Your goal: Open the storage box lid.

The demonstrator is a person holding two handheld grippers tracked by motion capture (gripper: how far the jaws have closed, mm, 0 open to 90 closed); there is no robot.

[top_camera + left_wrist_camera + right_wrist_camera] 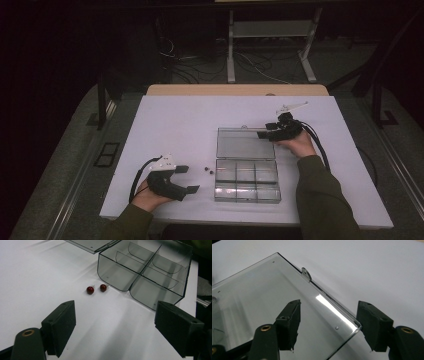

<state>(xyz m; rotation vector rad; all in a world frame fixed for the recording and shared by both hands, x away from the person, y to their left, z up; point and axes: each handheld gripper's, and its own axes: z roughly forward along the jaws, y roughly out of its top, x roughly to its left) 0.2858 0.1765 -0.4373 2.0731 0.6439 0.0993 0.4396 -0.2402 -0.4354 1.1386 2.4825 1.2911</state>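
Item: box (247,180), clear smoky plastic, rectangular, split by thin walls into compartments, some with curved floors as we see in the left gripper view (147,270); it sits near the front edge of the table (165,120), right of middle. Its lid (245,144) is thrown back flat on the tabletop behind it, hinged along the box's far side; the lid is a shallow clear tray with a small tab latch (306,273) on its outer edge and tiny rivets near the corners. Item: two beads (208,170), small, round, dark red, glossy, each with a short fine wire stem (90,289); we find them side by side on the bare table just left of the box, touching neither it nor each other. Item: left gripper (186,179), near the front left corner, jaws wide apart and empty, pointed toward the beads (115,322). Item: right gripper (265,134), at the lid's far right corner; its jaws stand apart (328,320) either side of that corner, pads clear of the plastic.
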